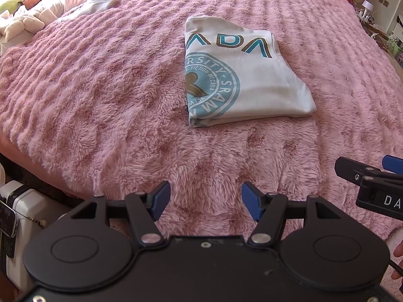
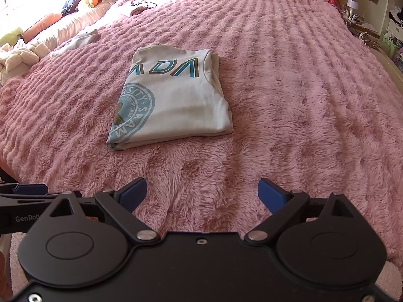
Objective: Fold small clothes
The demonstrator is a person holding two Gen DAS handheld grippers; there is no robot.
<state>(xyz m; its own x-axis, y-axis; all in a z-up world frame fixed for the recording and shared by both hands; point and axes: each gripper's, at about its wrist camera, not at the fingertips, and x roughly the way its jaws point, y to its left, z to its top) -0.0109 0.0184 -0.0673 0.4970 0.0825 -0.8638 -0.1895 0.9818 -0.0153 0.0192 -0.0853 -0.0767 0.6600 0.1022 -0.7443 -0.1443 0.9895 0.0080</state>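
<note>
Both grippers hang back, blue-padded jaws apart and empty: left gripper [image 1: 205, 200], right gripper [image 2: 202, 195]. The folded white cotton T-shirt with teal print [image 1: 241, 75] lies at twelve o'clock on the fluffy pink blanket [image 1: 100, 88], apparently finished, so they're clear.

The folded white printed T-shirt [image 1: 241, 75] lies on the fluffy pink bed blanket [image 1: 113, 95], ahead of both hand-held grippers.

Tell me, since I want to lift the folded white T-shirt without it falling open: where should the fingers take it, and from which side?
Probably the thick folded edge at the near left corner of the T-shirt, coming in low from the near side. The layers stack there into one bundle, while the right edge shows loose separate layers. Both grippers are open and clear of it.
</note>
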